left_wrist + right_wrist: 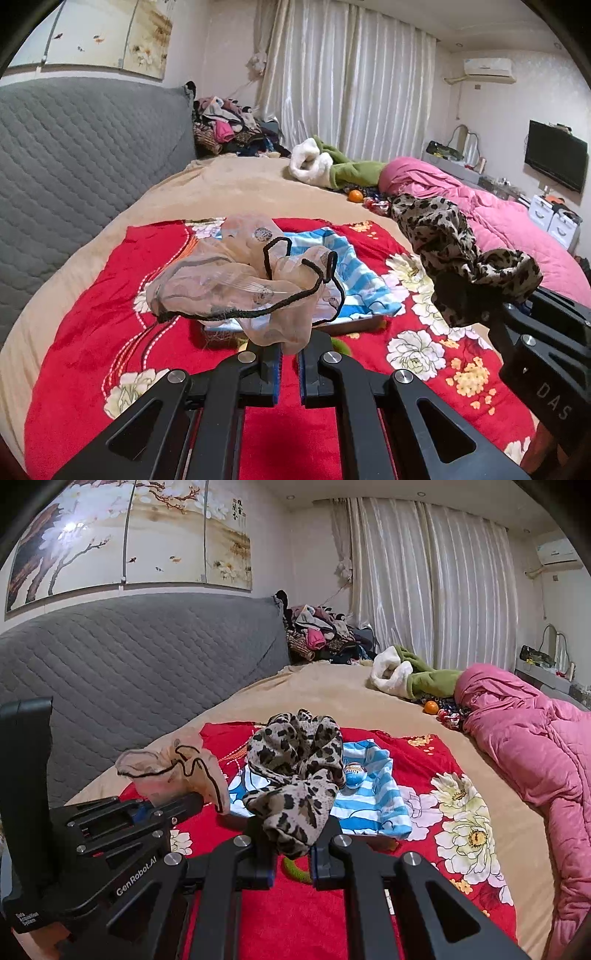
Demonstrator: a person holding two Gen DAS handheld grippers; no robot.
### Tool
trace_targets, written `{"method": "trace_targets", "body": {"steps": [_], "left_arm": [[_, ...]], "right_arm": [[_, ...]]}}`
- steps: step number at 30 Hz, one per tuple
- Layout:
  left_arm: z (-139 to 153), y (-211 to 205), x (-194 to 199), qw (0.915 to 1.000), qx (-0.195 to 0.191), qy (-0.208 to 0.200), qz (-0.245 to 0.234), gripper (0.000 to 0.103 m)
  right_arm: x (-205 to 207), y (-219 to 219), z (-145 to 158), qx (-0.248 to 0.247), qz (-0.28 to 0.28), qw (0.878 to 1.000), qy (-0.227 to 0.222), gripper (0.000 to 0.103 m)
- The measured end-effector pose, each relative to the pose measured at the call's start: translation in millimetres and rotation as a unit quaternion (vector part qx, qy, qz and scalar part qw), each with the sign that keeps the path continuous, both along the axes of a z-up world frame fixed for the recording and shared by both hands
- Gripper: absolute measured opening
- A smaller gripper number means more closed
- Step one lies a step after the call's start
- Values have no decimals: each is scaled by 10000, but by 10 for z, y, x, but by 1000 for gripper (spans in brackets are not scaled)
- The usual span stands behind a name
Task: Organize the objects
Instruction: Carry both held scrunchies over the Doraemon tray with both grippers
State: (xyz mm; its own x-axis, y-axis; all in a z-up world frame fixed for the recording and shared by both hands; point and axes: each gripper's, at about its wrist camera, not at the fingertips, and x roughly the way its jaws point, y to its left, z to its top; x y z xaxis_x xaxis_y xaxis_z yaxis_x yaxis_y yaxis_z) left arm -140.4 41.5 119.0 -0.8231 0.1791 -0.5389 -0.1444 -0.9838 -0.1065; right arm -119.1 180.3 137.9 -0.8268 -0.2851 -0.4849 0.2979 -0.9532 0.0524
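Left gripper (290, 360) clamping sheer scarf (236, 280), right gripper (291, 853) clamping leopard scarf (295, 768), both lifted at frame centre; placement pending.

A tan-covered bed (325, 686) is carrying everything here. A red floral blanket (424, 775) is lying spread across its near half. Beyond the blanket, a pink quilt (535, 738) is bunching up along the bed's right edge, with a green-and-white garment (410, 675) and an orange (430, 707) sitting just beside the quilt.
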Motion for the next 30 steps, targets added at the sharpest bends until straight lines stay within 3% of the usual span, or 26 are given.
{"method": "trace_targets", "body": {"steps": [30], "left_arm": [[57, -72, -636, 9996, -232, -50, 162, 6]], "right_arm": [[-610, 23, 21, -4, -22, 9999, -105, 12]]}}
